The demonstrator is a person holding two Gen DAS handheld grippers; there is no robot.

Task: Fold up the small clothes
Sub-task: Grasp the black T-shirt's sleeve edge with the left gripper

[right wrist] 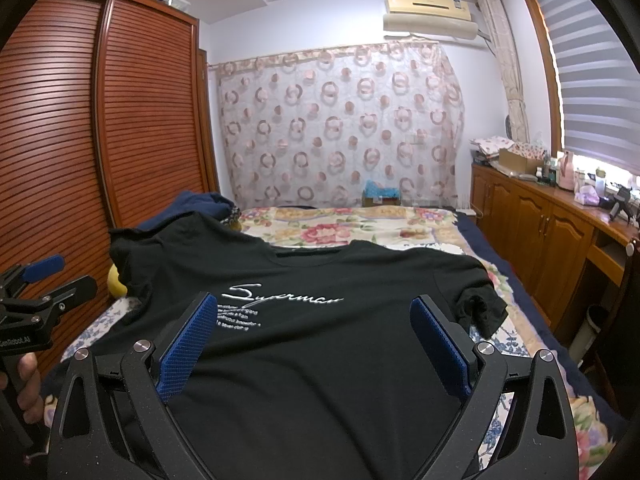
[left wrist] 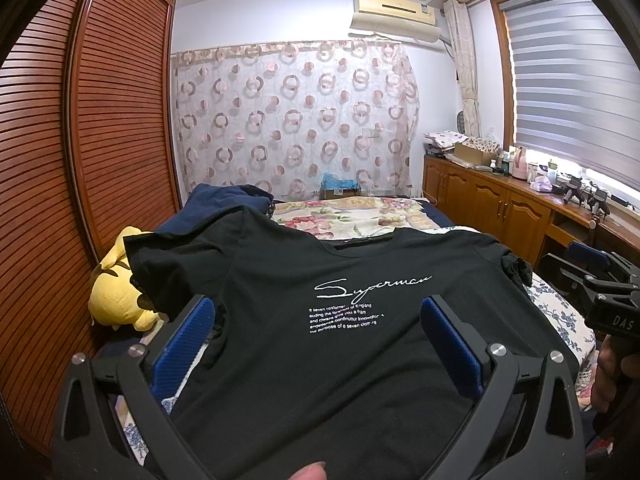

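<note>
T-shirt (left wrist: 320, 340) flat on bed (right wrist: 360, 220), hem cut off; left gripper (left wrist: 320, 316), right gripper (right wrist: 316, 316) fingers apart, perhaps hovering.

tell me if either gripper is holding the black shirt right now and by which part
Nothing is held. The left gripper and the right gripper both stand open above the black t-shirt spread on the bed, with no cloth pinched.

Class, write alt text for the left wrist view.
A black T-shirt with white "Superman" script lies spread on a floral bed, framed by the open left gripper. A yellow plush toy sits at left.
</note>
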